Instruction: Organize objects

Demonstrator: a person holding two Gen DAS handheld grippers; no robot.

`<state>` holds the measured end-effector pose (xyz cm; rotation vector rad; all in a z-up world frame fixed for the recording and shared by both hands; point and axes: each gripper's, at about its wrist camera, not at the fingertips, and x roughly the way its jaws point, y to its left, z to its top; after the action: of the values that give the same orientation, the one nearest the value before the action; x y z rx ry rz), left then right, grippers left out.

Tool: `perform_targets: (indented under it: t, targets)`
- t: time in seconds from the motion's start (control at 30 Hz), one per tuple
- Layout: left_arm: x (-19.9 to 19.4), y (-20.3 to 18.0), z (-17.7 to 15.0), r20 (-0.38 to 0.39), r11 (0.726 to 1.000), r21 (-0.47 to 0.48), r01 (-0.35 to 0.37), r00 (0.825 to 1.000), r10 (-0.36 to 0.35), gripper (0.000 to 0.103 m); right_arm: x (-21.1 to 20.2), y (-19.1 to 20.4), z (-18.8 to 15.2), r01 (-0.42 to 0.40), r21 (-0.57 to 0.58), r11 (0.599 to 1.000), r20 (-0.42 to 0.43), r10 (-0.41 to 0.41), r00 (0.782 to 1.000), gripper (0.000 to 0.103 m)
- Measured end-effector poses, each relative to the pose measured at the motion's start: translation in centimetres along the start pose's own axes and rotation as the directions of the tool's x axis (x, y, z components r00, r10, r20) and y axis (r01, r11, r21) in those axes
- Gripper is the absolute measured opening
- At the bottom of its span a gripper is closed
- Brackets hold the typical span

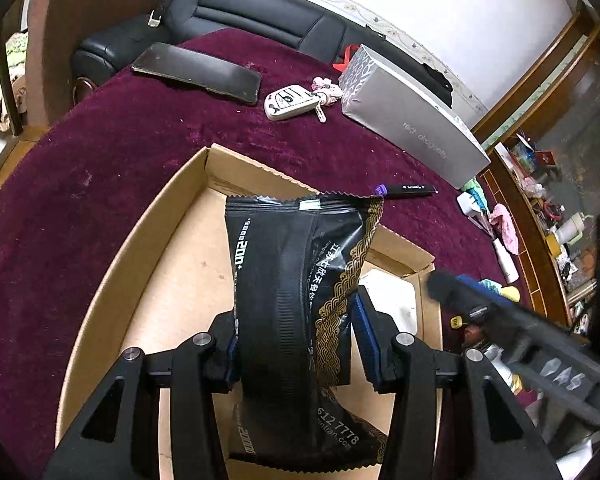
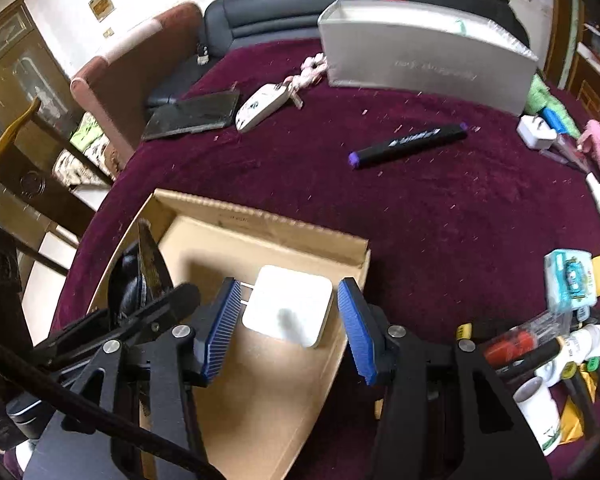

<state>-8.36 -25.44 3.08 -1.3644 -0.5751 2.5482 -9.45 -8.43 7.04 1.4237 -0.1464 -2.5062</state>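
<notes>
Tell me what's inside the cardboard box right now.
A white square charger lies on the cardboard box floor. The left gripper holds a black snack packet over it, hiding the floor beneath.

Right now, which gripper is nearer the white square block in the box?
Right. The right gripper hovers over the white block, jaws open; the left gripper holds the black packet beside it.

You can read "200+" and the digits "612 7778" on the black snack packet [image 1: 300, 300], beside Chinese characters too distorted to make out. The grey box [image 1: 412, 120] carries "red dragonfly" in pale letters along its side.
</notes>
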Motion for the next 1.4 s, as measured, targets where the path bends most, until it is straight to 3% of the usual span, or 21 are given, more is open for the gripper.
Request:
perform_targets:
  t: [0.17, 0.2, 0.23, 0.33, 0.47, 0.53, 0.6, 0.67, 0.7, 0.77, 0.9, 1.1, 1.17, 1.23, 1.3, 1.4]
  targets:
    - [-0.9, -0.7, 0.4, 0.022, 0.998, 0.06, -0.016, 1.0, 0.014, 0.043, -3.6, -0.4, -1.2, -0.003, -0.013, 1.0, 0.1, 0.005, 0.995, 0.05]
    - [-0.8, -1.2, 0.7, 0.022, 0.997, 0.073, -0.02, 1.0, 0.018, 0.052, -4.0, -0.6, -1.5, -0.007, -0.015, 1.0, 0.111, 0.009, 0.994, 0.05]
    - [-0.5, -1.5, 0.9, 0.013, 0.996, 0.081, -0.022, 1.0, 0.021, 0.07, -4.5, -0.7, -2.0, -0.012, -0.012, 1.0, 0.118, 0.013, 0.993, 0.05]
    - [0.2, -2.1, 1.5, -0.005, 0.997, 0.073, -0.016, 1.0, 0.016, 0.083, -5.2, -1.5, -3.0, -0.042, 0.018, 0.999, 0.123, 0.039, 0.992, 0.05]
    - [-0.5, -1.5, 1.1, 0.024, 0.999, 0.04, -0.011, 1.0, 0.01, 0.083, -6.5, -2.6, -4.4, -0.053, 0.043, 0.998, 0.143, 0.046, 0.989, 0.05]
    - [-1.8, -0.9, 0.2, 0.082, 0.999, 0.051, -0.001, 0.997, -0.004, 0.083, -7.6, -3.3, -5.1, -0.07, 0.045, 0.997, 0.161, 0.062, 0.985, 0.05]
    - [-2.5, 0.3, -0.9, 0.134, 0.998, 0.043, -0.041, 0.99, 0.035, 0.084, -8.4, -4.2, -5.9, -0.082, 0.049, 0.995, 0.18, 0.072, 0.981, 0.051]
    - [-3.0, 2.3, -1.6, 0.125, 0.998, -0.054, -0.013, 0.992, 0.019, 0.083, -9.1, -5.2, -6.9, -0.101, 0.064, 0.993, 0.203, 0.086, 0.975, 0.052]
    - [-3.8, 3.6, -2.0, 0.161, 0.991, -0.131, 0.024, 0.987, -0.002, 0.083, -9.3, -5.6, -7.3, -0.106, 0.074, 0.992, 0.211, 0.088, 0.973, 0.052]
    - [-4.7, 4.4, -2.6, 0.202, 0.98, -0.187, 0.07, 0.979, -0.031, 0.084, -9.5, -6.4, -8.0, -0.112, 0.092, 0.989, 0.217, 0.09, 0.972, 0.052]
    - [-5.0, 3.7, -3.7, 0.177, 0.981, -0.195, -0.006, 0.983, 0.041, 0.084, -9.8, -7.1, -8.7, -0.11, 0.106, 0.988, 0.224, 0.084, 0.971, 0.052]
    - [-6.3, 3.0, -4.0, 0.183, 0.977, -0.212, -0.02, 0.981, 0.06, 0.084, -11.6, -7.7, -10.1, -0.127, 0.099, 0.987, 0.249, 0.099, 0.963, 0.052]
    - [-8.3, 1.4, -4.1, 0.21, 0.984, -0.175, -0.02, 0.976, 0.057, 0.084, -12.1, -8.3, -10.9, -0.131, 0.101, 0.986, 0.255, 0.102, 0.962, 0.053]
    - [-10.8, -1.6, -4.6, 0.243, 0.997, -0.076, -0.032, 0.969, 0.05, 0.084, -12.4, -9.6, -11.7, -0.124, 0.126, 0.984, 0.26, 0.088, 0.962, 0.055]
    - [-12.2, -5.2, -5.8, 0.238, 0.997, 0.038, -0.062, 0.97, 0.051, 0.086, -12.8, -11.3, -12.4, -0.106, 0.165, 0.981, 0.267, 0.059, 0.962, 0.055]
    - [-11.8, -10.4, -8.5, 0.205, 0.984, 0.176, -0.017, 0.979, -0.02, 0.086, -13.4, -14.2, -13.6, -0.086, 0.239, 0.967, 0.28, 0.017, 0.96, 0.055]
